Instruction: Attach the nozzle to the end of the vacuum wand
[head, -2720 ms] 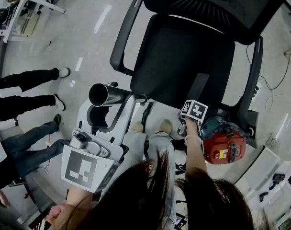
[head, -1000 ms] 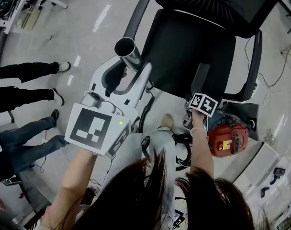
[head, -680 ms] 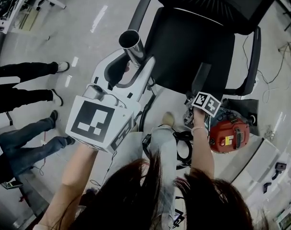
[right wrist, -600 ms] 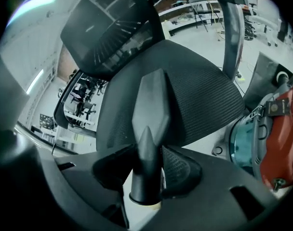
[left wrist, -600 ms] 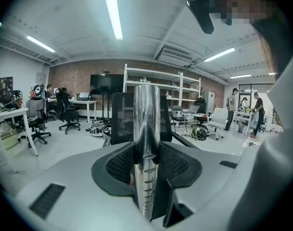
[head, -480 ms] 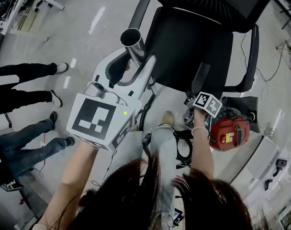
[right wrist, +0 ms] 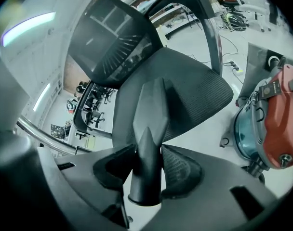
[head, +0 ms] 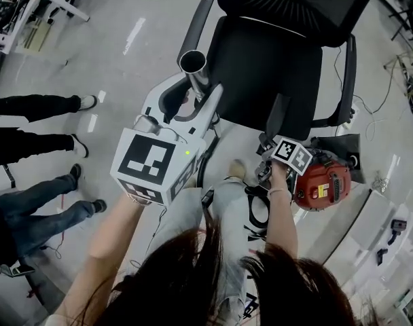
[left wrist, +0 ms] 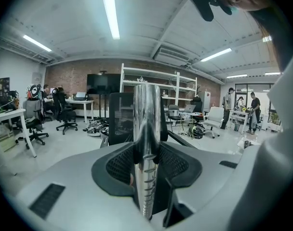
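My left gripper point(head: 189, 97) is shut on the shiny metal vacuum wand point(head: 194, 71), whose open end points up toward the head camera. In the left gripper view the wand point(left wrist: 147, 143) runs straight up between the jaws of that gripper point(left wrist: 146, 160). My right gripper point(head: 271, 141) is shut on the black crevice nozzle point(head: 278, 116), held low over the chair seat's right side. The nozzle point(right wrist: 149, 143) in the right gripper view stands between the jaws of that gripper point(right wrist: 147, 162), flat tip away from the camera. Wand and nozzle are apart.
A black mesh office chair point(head: 274, 60) stands just ahead. The red and teal vacuum body point(head: 322, 182) sits on the floor at right, hose point(head: 257, 206) beside my legs. People's legs point(head: 37, 107) are at left. Boxes point(head: 390, 229) lie at lower right.
My left gripper has lifted and swung the wand rightward, nearer the chair and more upright. The right gripper with the nozzle has stayed almost in place by the vacuum body.
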Tool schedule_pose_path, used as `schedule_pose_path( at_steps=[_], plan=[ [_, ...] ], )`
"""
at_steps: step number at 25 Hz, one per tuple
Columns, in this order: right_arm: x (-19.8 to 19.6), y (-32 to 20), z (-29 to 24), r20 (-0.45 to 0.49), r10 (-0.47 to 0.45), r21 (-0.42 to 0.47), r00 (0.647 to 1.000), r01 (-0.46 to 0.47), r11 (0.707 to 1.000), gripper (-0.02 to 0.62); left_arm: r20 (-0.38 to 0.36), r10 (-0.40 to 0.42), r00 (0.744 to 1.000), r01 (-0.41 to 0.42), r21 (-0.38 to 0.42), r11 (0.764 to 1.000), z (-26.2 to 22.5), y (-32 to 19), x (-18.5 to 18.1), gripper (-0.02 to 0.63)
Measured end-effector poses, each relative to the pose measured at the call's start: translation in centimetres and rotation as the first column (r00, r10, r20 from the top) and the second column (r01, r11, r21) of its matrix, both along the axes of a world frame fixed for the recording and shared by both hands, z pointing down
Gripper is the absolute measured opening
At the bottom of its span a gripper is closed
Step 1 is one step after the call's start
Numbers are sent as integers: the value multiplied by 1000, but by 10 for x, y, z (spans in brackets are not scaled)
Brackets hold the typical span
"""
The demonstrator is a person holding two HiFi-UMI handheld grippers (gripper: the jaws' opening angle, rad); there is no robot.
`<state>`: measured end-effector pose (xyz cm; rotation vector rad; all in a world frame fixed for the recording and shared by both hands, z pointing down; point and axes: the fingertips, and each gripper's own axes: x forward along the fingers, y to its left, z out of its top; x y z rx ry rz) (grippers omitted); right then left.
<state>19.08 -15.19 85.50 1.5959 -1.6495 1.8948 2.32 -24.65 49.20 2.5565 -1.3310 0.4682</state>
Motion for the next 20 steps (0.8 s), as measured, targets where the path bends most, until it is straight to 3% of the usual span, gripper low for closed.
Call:
schedule_pose_path(
  at_steps=[20],
  plan=[
    [8, 10, -108, 42, 36, 155, 998, -42, 987, 186, 41, 44, 998, -44, -11, 999, -16, 38, 20, 158]
  ],
)
